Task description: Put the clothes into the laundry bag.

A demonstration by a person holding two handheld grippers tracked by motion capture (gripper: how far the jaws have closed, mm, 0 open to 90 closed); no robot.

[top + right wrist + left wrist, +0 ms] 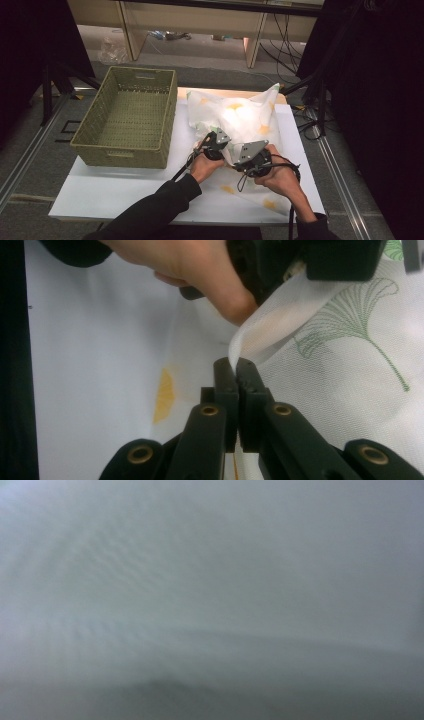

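High view: white table [125,192], grey floor [40,150].

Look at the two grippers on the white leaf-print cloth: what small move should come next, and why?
Probably lift both grippers a little and draw them apart. The right gripper pinches a fold of the cloth, the left gripper is buried in cloth beside it, and the cloth lies crumpled on the table beside the basket, so spreading should open it.
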